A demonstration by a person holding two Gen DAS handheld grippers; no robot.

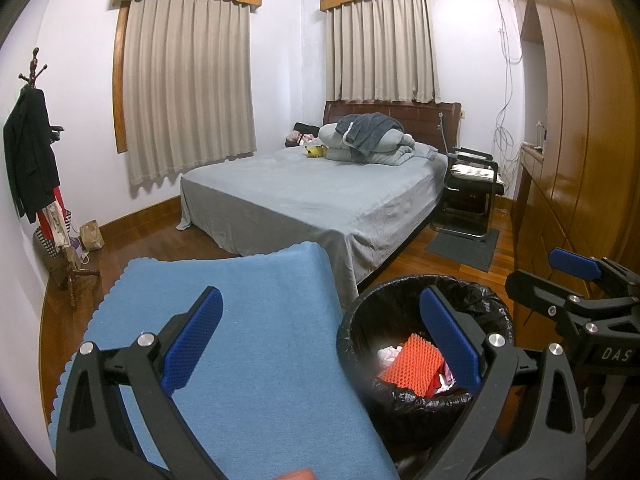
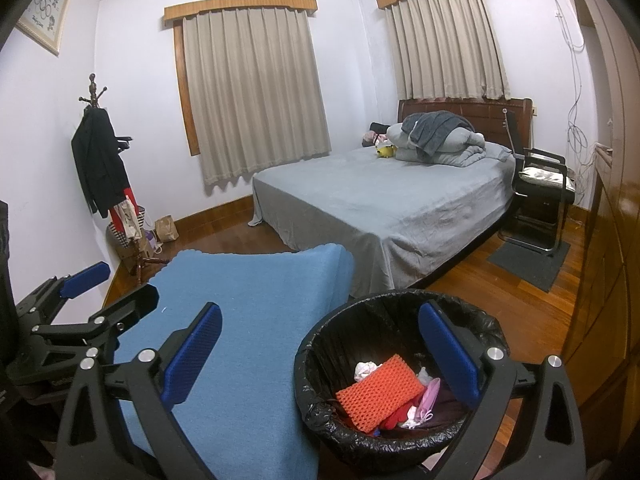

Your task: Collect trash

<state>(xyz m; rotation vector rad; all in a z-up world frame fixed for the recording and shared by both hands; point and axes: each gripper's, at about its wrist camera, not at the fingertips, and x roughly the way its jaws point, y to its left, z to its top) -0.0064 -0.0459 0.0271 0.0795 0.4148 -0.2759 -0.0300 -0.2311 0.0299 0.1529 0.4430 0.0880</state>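
Both grippers empty, jaws spread wide. Left gripper [image 1: 320,344] hangs over the seam between the blue-covered bench [image 1: 248,340] and the trash bin [image 1: 404,404]; right gripper [image 2: 320,344] likewise, a little farther over the bin.

Trash sits inside the bin, on its black liner [image 2: 384,448]: orange ridged foam sheet [image 2: 380,392] on top, white crumpled paper [image 2: 366,368] behind it, a pink scrap [image 2: 430,396] and red bits beside it. Bench cloth looks bare; task reads near finished.

Risks, judged:
- Bin stands just beside the bench edge. A gripper swung low could clip the rim and tip it onto the wood floor [image 2: 520,312].
- Liner edge is loosely folded over the rim; a finger snagging it could drag it inward or tear it.
- The grippers are close together; they could knock each other.
- Foam sheet rides high and might catch a finger reaching in.

Count: grippers, two. Bin, one. Foam sheet, one. Paper wads clearly seen, one; smaller scraps too tangled to count. Bed [image 2: 400,208], one. Curtained windows [image 2: 256,92], two.
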